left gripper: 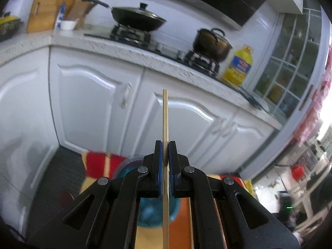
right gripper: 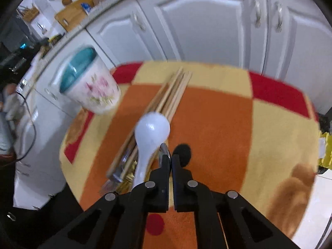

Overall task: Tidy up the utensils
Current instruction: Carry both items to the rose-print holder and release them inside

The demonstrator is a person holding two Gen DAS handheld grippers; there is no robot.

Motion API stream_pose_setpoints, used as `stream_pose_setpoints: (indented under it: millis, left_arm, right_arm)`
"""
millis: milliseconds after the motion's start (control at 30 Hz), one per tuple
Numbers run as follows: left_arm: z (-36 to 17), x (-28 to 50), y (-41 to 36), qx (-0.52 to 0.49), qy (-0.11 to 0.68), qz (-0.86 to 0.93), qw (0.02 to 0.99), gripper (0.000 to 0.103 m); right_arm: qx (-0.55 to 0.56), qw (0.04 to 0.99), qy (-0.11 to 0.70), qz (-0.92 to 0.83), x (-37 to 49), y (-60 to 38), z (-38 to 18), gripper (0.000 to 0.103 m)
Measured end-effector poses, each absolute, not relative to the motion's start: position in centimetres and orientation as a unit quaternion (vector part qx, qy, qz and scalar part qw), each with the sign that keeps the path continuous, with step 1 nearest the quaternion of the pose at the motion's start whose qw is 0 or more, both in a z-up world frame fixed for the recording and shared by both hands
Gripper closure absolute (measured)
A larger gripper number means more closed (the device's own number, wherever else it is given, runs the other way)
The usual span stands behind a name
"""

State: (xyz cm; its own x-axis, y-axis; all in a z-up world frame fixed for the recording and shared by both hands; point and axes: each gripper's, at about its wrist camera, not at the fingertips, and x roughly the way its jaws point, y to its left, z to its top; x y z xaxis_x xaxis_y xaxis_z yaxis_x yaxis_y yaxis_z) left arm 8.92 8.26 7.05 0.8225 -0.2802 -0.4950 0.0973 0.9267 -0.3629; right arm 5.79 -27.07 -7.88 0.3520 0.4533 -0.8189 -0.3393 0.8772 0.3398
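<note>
My left gripper is shut on a wooden chopstick that stands upright between its blue pads, high above the table. A blue-lined cup shows below it. In the right wrist view a floral cup with a teal inside sits at the table's left. A pile of wooden chopsticks lies mid-table with a white ceramic spoon on top. My right gripper is shut on a thin metal utensil beside the spoon.
The table wears an orange, yellow and red checked cloth. White cabinet doors stand behind. The counter holds a wok, a pot, an oil bottle and a cutting board.
</note>
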Motion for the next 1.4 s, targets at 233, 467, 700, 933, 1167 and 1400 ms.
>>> stream_pose_setpoints:
  millis: [233, 467, 700, 933, 1167, 1400]
  left_arm:
    - [8.1, 11.5, 9.5, -0.13, 0.215, -0.046, 0.967, 0.099]
    - [7.0, 13.7, 9.6, -0.115, 0.172, -0.02, 0.978, 0.099]
    - [4.8, 14.1, 9.3, -0.08, 0.157, -0.002, 0.984, 0.099]
    - [2.7, 12.5, 10.1, -0.101, 0.166, -0.001, 0.981, 0.099]
    - [1.5, 9.9, 9.1, -0.083, 0.201, -0.021, 0.976, 0.099]
    - [-0.2, 8.9, 8.2, -0.08, 0.256, -0.024, 0.963, 0.096]
  right_arm:
    - [0.072, 0.869, 0.421, 0.251, 6.7, -26.4, 1.1, 0.101]
    - [0.093, 0.906, 0.315, 0.267, 11.8, -20.8, 8.9, 0.101]
    - [0.071, 0.917, 0.283, 0.271, 16.1, -13.1, 8.9, 0.101]
    - [-0.038, 0.935, 0.264, 0.232, 17.7, -6.2, 5.6, 0.101]
    - [-0.081, 0.916, 0.295, 0.261, 16.7, -4.8, 2.2, 0.099]
    - [-0.021, 0.871, 0.372, 0.32, 16.9, -5.4, 0.0, 0.091]
